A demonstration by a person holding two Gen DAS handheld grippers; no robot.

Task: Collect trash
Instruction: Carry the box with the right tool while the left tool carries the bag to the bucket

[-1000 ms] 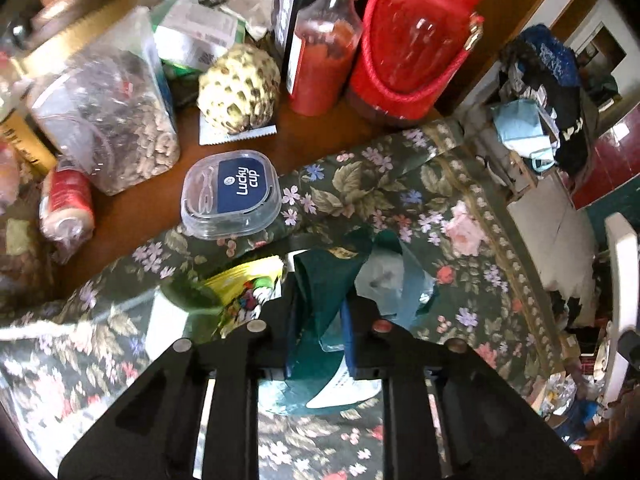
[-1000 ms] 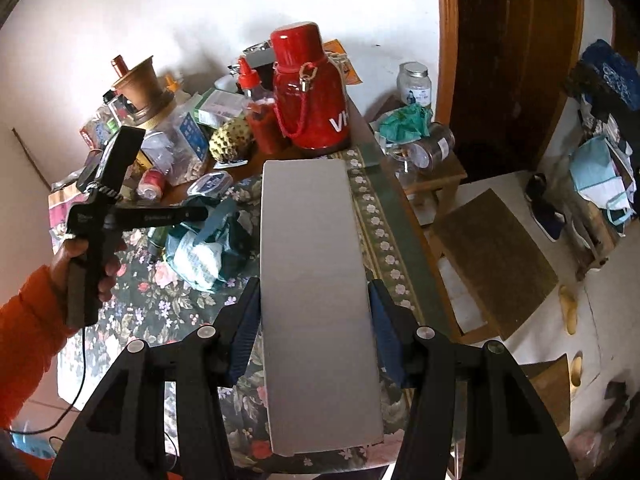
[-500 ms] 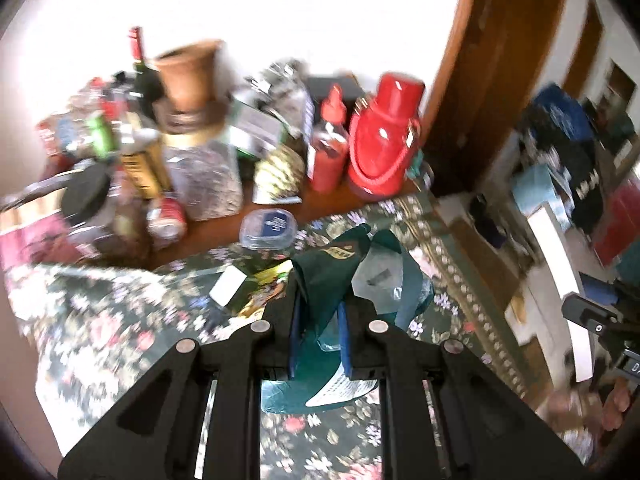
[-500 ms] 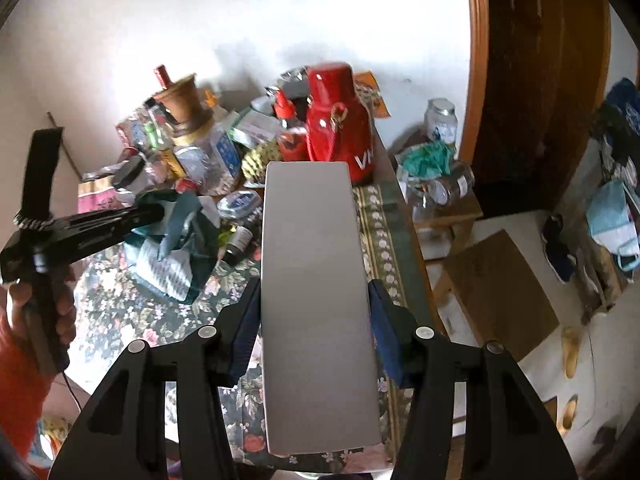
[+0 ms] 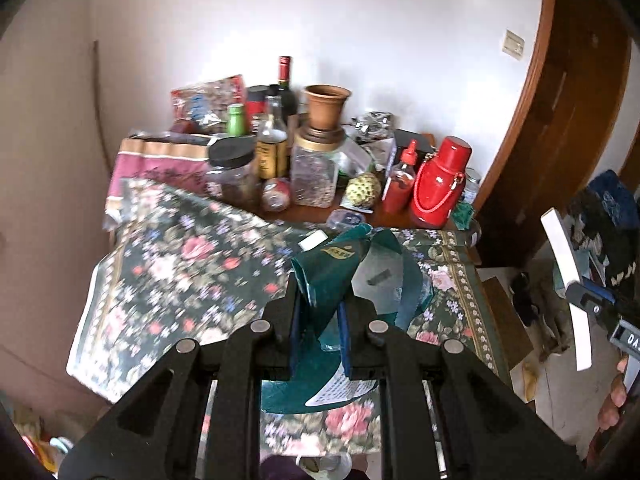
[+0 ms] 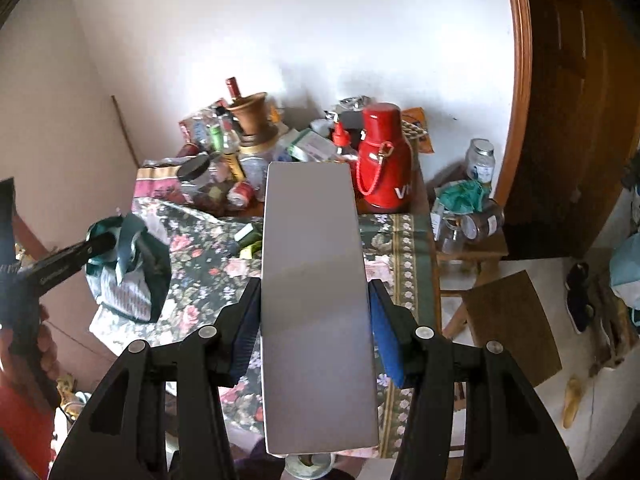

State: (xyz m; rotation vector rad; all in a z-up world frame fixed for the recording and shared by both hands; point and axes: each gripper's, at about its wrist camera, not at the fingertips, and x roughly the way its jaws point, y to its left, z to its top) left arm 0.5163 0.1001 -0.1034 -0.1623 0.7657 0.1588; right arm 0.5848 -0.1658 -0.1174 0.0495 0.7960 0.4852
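Note:
My left gripper (image 5: pixel 319 320) is shut on a crumpled dark green plastic wrapper (image 5: pixel 332 276) and holds it above the floral tablecloth (image 5: pixel 192 264). The same wrapper (image 6: pixel 128 276) hangs from the left gripper at the left of the right wrist view. My right gripper (image 6: pixel 314 316) is shut on a flat grey rectangular box (image 6: pixel 314 280), held level above the table's near edge. That box (image 5: pixel 566 280) shows edge-on at the right of the left wrist view.
The back of the table is crowded: a red flask (image 5: pixel 438 184), a red sauce bottle (image 5: pixel 400 178), jars (image 5: pixel 314 172), bottles (image 5: pixel 286 92) and a clay pot (image 5: pixel 326 106). A side stool (image 6: pixel 468 240) with jars stands right of the table. A brown mat (image 6: pixel 512 324) lies on the floor.
Both grippers have lifted up and back from the table, each still holding its item. The left one carried the green wrapper up off the cloth.

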